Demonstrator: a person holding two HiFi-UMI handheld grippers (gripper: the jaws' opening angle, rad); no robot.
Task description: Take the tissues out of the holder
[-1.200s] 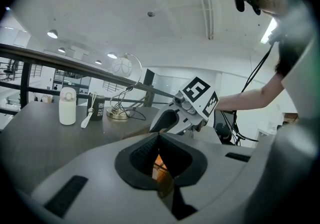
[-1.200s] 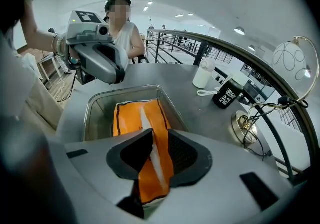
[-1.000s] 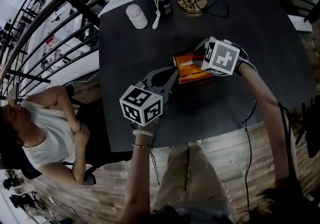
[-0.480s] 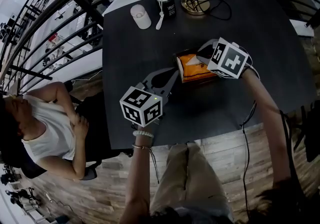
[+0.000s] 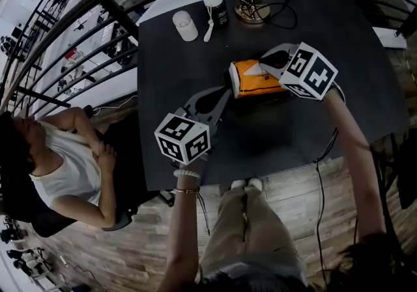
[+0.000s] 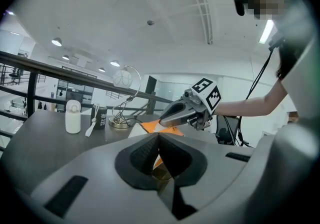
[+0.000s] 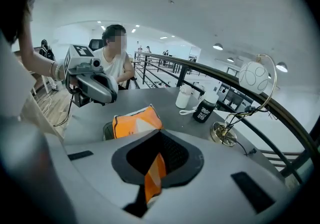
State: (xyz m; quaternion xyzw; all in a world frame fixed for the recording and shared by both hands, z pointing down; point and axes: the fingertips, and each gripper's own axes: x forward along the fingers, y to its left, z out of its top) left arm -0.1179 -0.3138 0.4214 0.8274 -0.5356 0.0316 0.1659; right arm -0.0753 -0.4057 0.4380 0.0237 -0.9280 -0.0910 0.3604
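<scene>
An orange tissue pack [image 5: 251,77] hangs tilted just above the dark holder [image 5: 259,97] in the middle of the black table [image 5: 352,36]. My right gripper [image 5: 264,66] is shut on the pack's right end; in the right gripper view orange wrap [image 7: 152,170] shows between the jaws and the rest of the pack [image 7: 134,119] rises from the holder [image 7: 107,129]. My left gripper [image 5: 225,96] reaches the holder's left end and is shut on its rim [image 6: 161,174]. The left gripper view shows the right gripper [image 6: 170,116] gripping the pack [image 6: 151,126].
At the table's far side stand a white bottle [image 5: 185,25], a dark jar with a white lid [image 5: 215,7], a white spoon [image 5: 208,26] and a brass lamp base [image 5: 251,9] with a cable. A railing [image 5: 78,43] runs behind. A person sits at the left [image 5: 65,160].
My right gripper has moved up and to the right, drawing the orange pack up out of the holder. The left gripper has stayed at the holder's end.
</scene>
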